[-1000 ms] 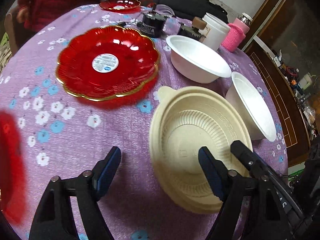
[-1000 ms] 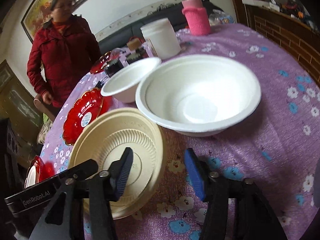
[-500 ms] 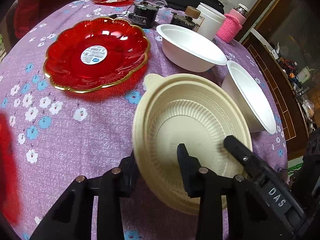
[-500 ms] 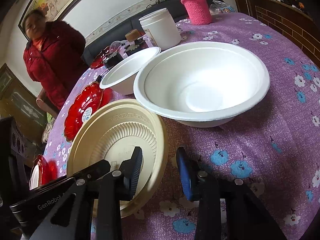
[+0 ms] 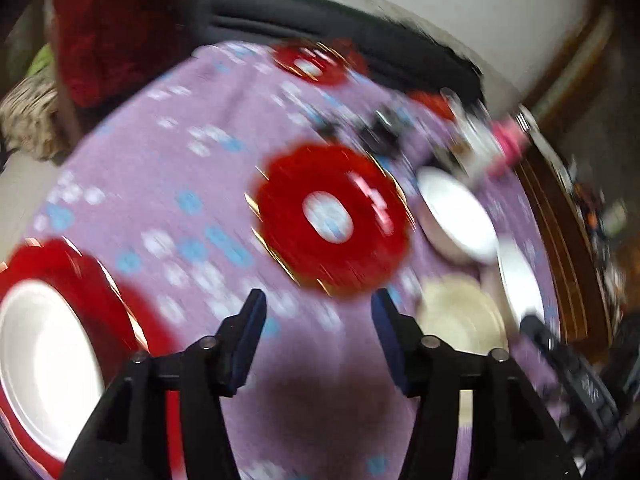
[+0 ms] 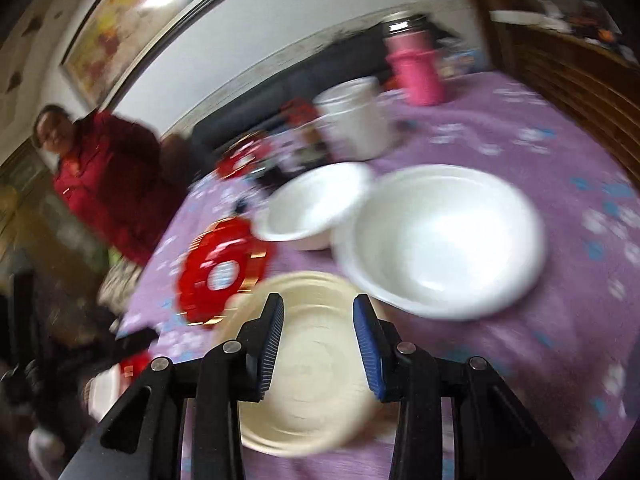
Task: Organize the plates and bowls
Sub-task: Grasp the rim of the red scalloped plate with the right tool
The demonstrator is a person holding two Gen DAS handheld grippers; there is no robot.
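Observation:
Both views are motion-blurred. My left gripper (image 5: 318,312) is open and empty above the purple floral cloth, just short of a red gold-rimmed plate (image 5: 332,220). The cream ribbed plate (image 5: 460,316) lies to its right, with two white bowls (image 5: 456,216) beyond. At far left a white dish sits on another red plate (image 5: 44,340). My right gripper (image 6: 318,324) is open, with its jaws over the cream plate (image 6: 316,368), which lies on the cloth. A large white bowl (image 6: 440,240) and a smaller one (image 6: 316,204) stand behind it.
A white tub (image 6: 352,120) and a pink-sleeved flask (image 6: 416,64) stand at the table's far side. A small red plate (image 5: 312,64) lies at the far edge. A person in a red jacket (image 6: 100,176) stands at the left. A wooden cabinet (image 6: 580,80) lines the right.
My left gripper let go of the cream plate, opened and swung left toward the red plates. My right gripper opened wider and moved over the cream plate.

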